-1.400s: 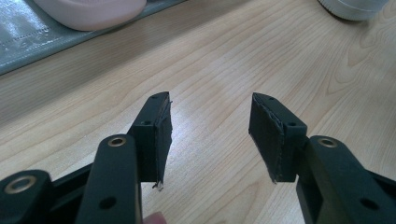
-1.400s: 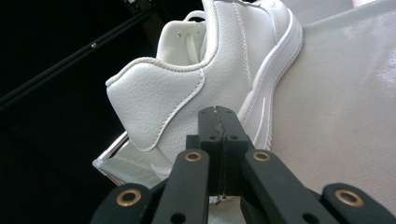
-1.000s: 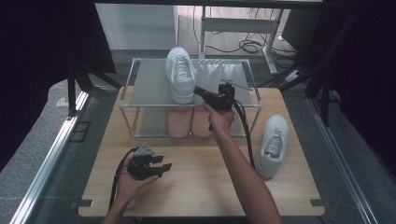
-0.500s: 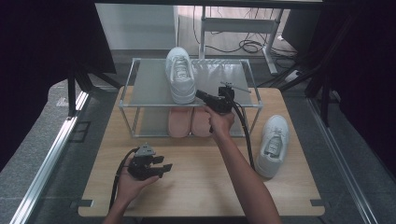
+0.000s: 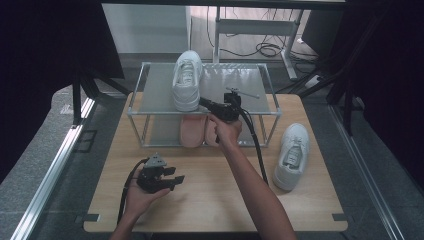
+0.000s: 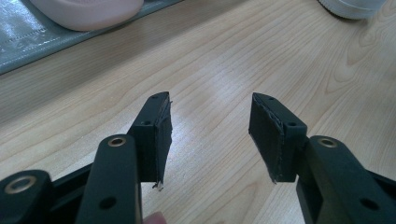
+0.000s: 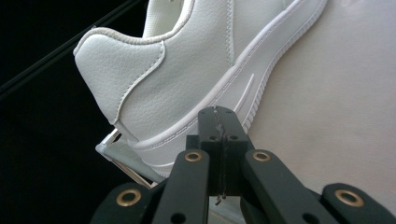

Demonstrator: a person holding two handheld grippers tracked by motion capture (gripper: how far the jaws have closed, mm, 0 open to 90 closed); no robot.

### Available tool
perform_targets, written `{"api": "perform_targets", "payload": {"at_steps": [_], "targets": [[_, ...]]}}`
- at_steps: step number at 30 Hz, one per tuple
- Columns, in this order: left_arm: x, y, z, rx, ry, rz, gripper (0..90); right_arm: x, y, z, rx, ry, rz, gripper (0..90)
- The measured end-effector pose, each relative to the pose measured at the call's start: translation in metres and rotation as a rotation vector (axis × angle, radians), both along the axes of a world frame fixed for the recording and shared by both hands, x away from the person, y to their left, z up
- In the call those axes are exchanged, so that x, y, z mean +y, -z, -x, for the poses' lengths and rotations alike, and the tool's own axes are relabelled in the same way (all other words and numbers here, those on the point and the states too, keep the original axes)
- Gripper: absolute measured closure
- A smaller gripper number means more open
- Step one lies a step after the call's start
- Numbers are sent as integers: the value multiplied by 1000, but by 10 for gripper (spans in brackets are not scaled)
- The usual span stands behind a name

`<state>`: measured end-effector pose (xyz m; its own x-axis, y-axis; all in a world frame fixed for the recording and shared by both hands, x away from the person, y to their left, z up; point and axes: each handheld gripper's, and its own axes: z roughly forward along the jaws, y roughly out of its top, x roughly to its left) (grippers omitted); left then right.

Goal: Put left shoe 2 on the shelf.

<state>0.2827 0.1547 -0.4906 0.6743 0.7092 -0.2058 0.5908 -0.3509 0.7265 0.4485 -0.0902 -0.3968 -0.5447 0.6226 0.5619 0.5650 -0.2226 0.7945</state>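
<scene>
A white sneaker (image 5: 187,82) stands on the top shelf of a metal rack (image 5: 250,82), toe pointing away. My right gripper (image 5: 202,102) is shut with nothing between its jaws. Its tips lie at the sneaker's (image 7: 187,70) sole edge by the heel, and I cannot tell whether they touch. In the right gripper view the closed tips (image 7: 219,114) sit right before the white midsole. My left gripper (image 5: 177,180) rests low over the table in the person's left hand, open and empty (image 6: 210,126). A second white sneaker (image 5: 292,155) lies on the table at the right.
A pair of pink shoes (image 5: 192,131) sits on the rack's lower shelf, and one pink toe (image 6: 88,11) shows in the left gripper view. The wooden table (image 5: 210,200) carries the rack at its far side. Dark curtains stand on both sides.
My right gripper has shifted a little to the left and slightly down, closer to the sneaker's heel. The left gripper has stayed put.
</scene>
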Motion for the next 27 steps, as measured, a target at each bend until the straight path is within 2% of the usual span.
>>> {"api": "perform_targets", "payload": {"at_steps": [5,9,18,27], "targets": [[0,0,0,0,-1,2,496,0,0,0,-11,-2,9,900],[1,0,0,2,-4,3,496,-7,-8,5,-38,4,20,900],[2,1,-1,5,-7,-3,495,-33,-15,16,-63,26,26,900],[5,2,-2,8,-17,-5,492,-62,-16,35,-99,30,34,897]]}}
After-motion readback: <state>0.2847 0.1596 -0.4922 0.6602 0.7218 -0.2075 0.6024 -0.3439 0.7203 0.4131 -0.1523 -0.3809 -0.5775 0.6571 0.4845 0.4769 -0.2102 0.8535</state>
